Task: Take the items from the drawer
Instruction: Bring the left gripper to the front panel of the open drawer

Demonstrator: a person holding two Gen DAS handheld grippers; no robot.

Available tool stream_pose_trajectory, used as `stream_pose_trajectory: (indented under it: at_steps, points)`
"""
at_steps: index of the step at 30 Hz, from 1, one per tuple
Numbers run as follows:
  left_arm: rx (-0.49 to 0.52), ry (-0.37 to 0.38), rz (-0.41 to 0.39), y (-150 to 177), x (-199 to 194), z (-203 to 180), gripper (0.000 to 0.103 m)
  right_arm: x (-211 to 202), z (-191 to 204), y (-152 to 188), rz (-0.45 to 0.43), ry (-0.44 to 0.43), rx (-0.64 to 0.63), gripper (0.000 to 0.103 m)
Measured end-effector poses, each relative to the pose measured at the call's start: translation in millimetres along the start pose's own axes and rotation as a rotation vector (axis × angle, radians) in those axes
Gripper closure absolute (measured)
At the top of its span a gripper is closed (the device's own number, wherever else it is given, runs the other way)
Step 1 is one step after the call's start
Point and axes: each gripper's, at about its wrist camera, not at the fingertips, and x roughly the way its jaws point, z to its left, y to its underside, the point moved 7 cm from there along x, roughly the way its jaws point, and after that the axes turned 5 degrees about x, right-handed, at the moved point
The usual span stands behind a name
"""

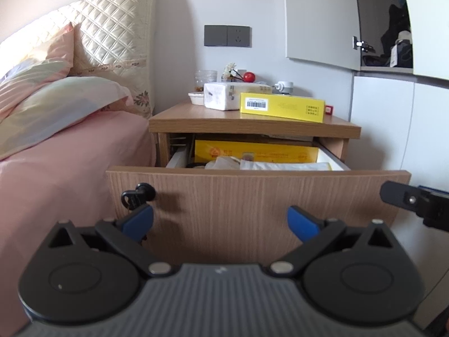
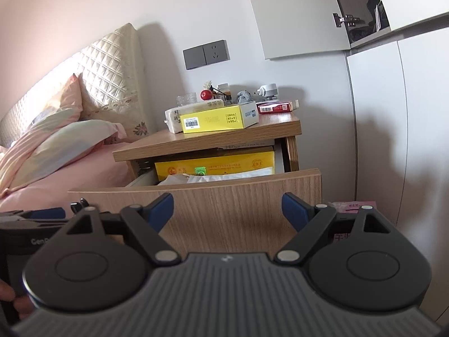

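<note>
Drawer (image 1: 252,196) open, both tools released — left tool (image 1: 220,221), right tool (image 2: 226,209) should clear the front panel, then descend onto the white packet (image 1: 283,165).

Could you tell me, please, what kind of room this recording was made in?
Most likely a home bedroom: a bed with pillows against a quilted headboard, a wooden nightstand beside it with its drawer pulled open, and white wardrobe doors alongside.

Soft daylight from left, warm on quilted headboard (image 1: 112,28). Broad dim shadows on wall (image 2: 308,98) right of nightstand (image 2: 213,137). Sharp focus mid-frame; strong fisheye bending at edges, dark vignette in corners. No glare.
</note>
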Motion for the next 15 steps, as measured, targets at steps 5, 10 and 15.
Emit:
stream_pose_trajectory:
  at_steps: [5,10,15]
  points:
    - [0.005,-0.002,-0.008,-0.9,2.6,-3.0,0.000,2.3,2.7,3.7,0.013,0.006,-0.019,0.017]
    - [0.015,0.001,0.001,-0.2,8.0,-7.1,0.000,1.2,1.9,4.6,0.018,-0.030,-0.001,0.017]
    - [0.016,-0.014,0.006,-0.6,15.1,-7.0,0.001,4.9,-6.1,3.3,0.019,-0.005,0.025,0.017]
